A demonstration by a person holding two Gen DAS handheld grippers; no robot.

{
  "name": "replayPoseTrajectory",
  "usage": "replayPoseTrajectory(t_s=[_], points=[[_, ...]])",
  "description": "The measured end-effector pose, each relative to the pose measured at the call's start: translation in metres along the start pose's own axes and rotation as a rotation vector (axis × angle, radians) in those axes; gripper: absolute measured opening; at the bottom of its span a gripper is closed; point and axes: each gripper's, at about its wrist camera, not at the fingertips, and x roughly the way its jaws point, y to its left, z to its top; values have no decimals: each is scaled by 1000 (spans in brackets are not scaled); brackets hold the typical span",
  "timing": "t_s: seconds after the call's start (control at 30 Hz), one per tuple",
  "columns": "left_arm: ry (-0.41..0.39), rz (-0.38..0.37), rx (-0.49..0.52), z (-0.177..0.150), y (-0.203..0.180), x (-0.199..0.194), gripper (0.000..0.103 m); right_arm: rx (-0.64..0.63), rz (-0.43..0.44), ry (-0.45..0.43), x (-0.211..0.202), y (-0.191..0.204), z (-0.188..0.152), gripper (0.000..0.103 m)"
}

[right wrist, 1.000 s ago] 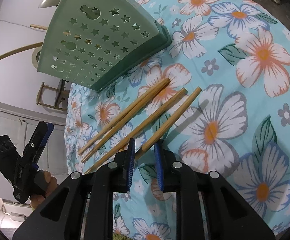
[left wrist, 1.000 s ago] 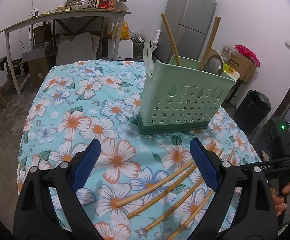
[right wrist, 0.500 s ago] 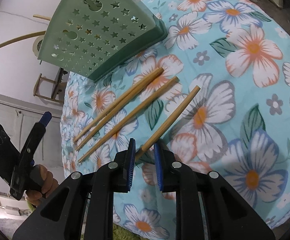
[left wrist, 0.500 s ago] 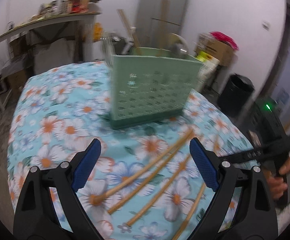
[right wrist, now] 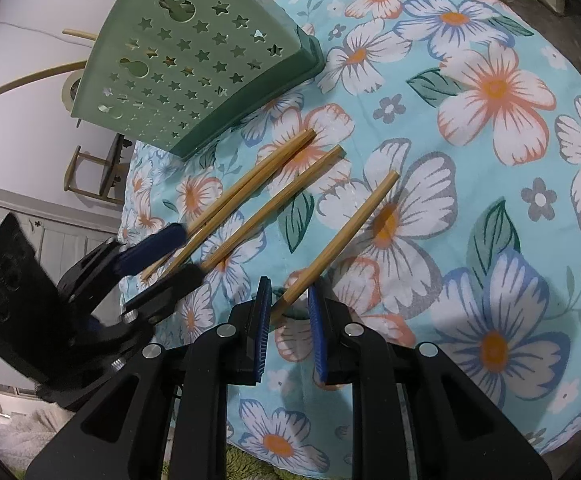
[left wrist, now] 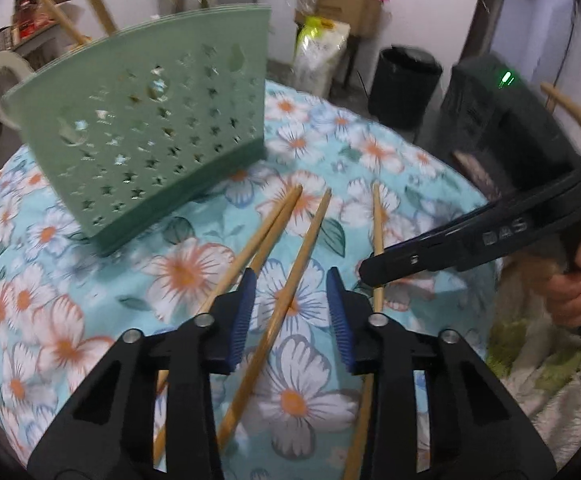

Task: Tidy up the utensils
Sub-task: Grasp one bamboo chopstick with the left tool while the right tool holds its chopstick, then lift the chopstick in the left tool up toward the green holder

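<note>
The left gripper [left wrist: 290, 304] is straddling, partly open and gripping nothing, a chopstick [left wrist: 290, 280] lying on the cloth and pointing far-right toward the green holder [left wrist: 150, 140].

A rounded surface draped in a turquoise floral cloth [right wrist: 490, 128] is carrying a green, star-punched utensil holder [right wrist: 194, 64] and four wooden chopsticks. Two of the chopsticks [right wrist: 258, 176] are lying side by side, touching, with their thick ends near the holder's base, while a third chopstick [right wrist: 274, 208] is resting just beside them. The fourth chopstick [right wrist: 342, 240] is lying apart from the rest, farther from the holder.
</note>
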Motion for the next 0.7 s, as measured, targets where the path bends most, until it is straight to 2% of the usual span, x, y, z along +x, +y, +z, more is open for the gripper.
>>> replayPoseTrajectory(t_s=[0.17, 0.3, 0.5, 0.7], points=[[63, -7, 45, 4, -2, 18, 22, 5, -1, 0, 0, 0, 0, 19], [94, -7, 40, 8, -3, 28, 14, 5, -2, 0, 1, 1, 1, 19], [101, -7, 30, 11, -2, 32, 6, 7, -1, 0, 2, 0, 1, 19], [72, -28, -25, 13, 4, 18, 5, 4, 6, -18, -2, 1, 0, 18]])
